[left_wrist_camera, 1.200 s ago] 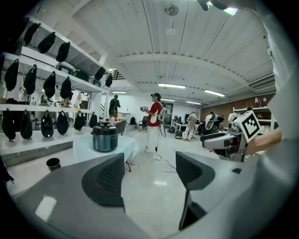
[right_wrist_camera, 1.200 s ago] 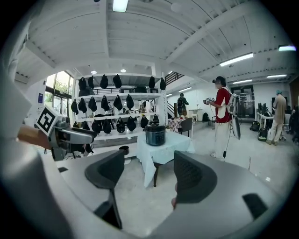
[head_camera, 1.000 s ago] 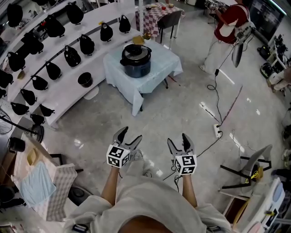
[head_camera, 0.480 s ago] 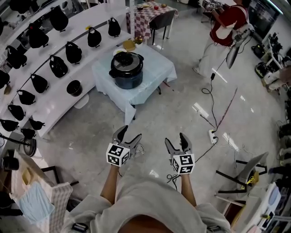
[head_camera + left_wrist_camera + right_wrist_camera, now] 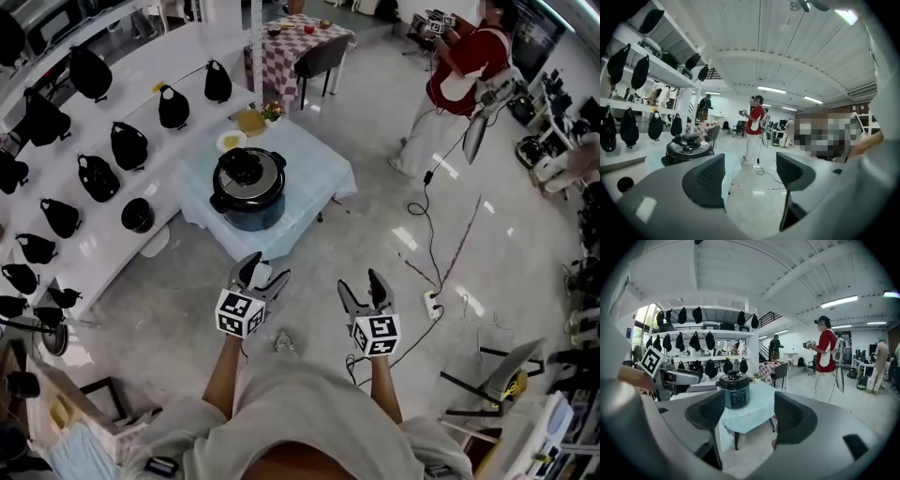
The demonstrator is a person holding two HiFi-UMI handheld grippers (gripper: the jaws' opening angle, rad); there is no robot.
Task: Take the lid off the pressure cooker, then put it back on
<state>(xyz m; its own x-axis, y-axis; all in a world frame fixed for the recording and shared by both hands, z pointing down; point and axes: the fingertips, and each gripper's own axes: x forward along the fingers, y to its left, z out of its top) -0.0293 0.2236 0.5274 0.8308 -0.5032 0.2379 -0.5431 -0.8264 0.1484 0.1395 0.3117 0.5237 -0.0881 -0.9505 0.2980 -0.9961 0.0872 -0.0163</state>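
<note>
A dark blue pressure cooker (image 5: 247, 192) with its black lid (image 5: 246, 170) on stands on a small table (image 5: 317, 183) covered in a pale blue cloth. It also shows in the right gripper view as the cooker (image 5: 736, 390) and at the left of the left gripper view as the cooker (image 5: 688, 147). My left gripper (image 5: 257, 277) hangs open over the floor just short of the table. My right gripper (image 5: 362, 290) is open too, further right, nothing between its fingers. Both are well apart from the cooker.
White curved shelves (image 5: 112, 112) with several black bags run along the left. A person in red (image 5: 459, 89) stands at the back right with cables (image 5: 441, 253) on the floor. A checkered table (image 5: 298, 37) and chair (image 5: 319, 58) stand behind. A plate (image 5: 231, 142) lies on the blue cloth.
The view has advanced toward the table, so the cooker now lies much nearer to both grippers. Both grippers stay open and side by side.
</note>
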